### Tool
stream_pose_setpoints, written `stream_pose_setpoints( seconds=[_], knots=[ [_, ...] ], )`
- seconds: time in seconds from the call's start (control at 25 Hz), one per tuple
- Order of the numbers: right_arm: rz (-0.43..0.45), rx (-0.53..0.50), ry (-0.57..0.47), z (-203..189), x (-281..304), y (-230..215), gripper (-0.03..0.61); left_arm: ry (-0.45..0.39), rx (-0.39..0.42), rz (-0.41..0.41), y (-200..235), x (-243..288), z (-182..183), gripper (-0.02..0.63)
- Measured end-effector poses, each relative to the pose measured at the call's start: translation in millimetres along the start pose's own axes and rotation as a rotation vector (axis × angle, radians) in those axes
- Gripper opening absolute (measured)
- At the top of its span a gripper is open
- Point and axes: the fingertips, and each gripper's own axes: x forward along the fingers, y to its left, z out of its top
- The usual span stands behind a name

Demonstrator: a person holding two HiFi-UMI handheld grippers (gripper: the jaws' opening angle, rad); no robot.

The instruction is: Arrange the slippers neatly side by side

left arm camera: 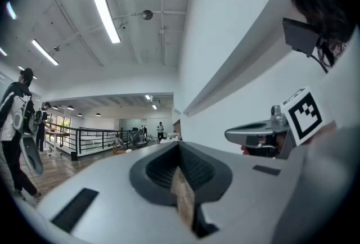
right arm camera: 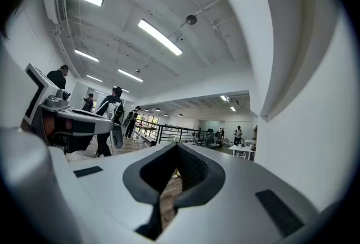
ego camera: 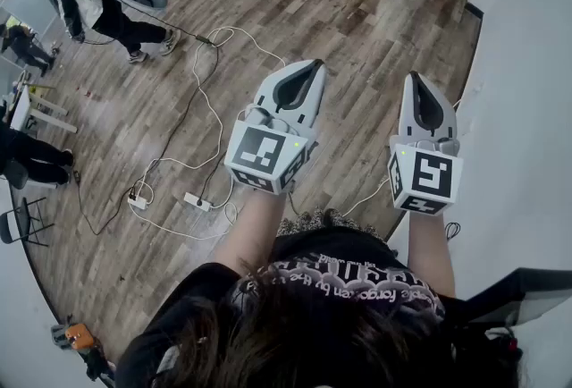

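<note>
left gripper [ego camera: 312, 66] jaws closed, empty | right gripper [ego camera: 420, 79] jaws closed, empty (both level, side by side) | slippers in no view: bearing, long axis, nearer hand untellable | head view alone shows the wooden floor [ego camera: 357, 37] beneath, with cables [ego camera: 194, 64]; gripper views look level at ceiling lights [right arm camera: 160, 36], far railing [right arm camera: 169, 133]

You wore a black printed shirt [ego camera: 349, 274]; your left hand-held gripper [ego camera: 312, 66] and right hand-held gripper [ego camera: 420, 79] were white, with marker cubes [ego camera: 264, 158].
</note>
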Motion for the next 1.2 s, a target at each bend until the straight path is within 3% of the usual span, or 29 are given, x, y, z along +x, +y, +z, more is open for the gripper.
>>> stream_pose_setpoints(
  seconds=[0.6,0.8,1.0,1.2],
  knots=[
    [0.032,0.027,-0.009,-7.5,28.2,-7.4,0.003,0.023,-0.008,0.026,20.7,22.1,-15.0,-0.003],
    [0.024,0.001,0.003,-21.2,40.6,-20.1,0.003,-0.006,-0.013,-0.022,16.7,33.0,-21.3,-0.003],
    [0.010,0.037,-0.018,-28.4,54.9,-36.4,0.003,-0.004,0.039,-0.070,19.6,41.1,-31.1,-0.003],
    [0.060,0.050,-0.006,-33.9,102.8,-26.8,0.003,0.006,0.023,-0.067,61.7,57.5,-35.9,-0.003]
  ],
)
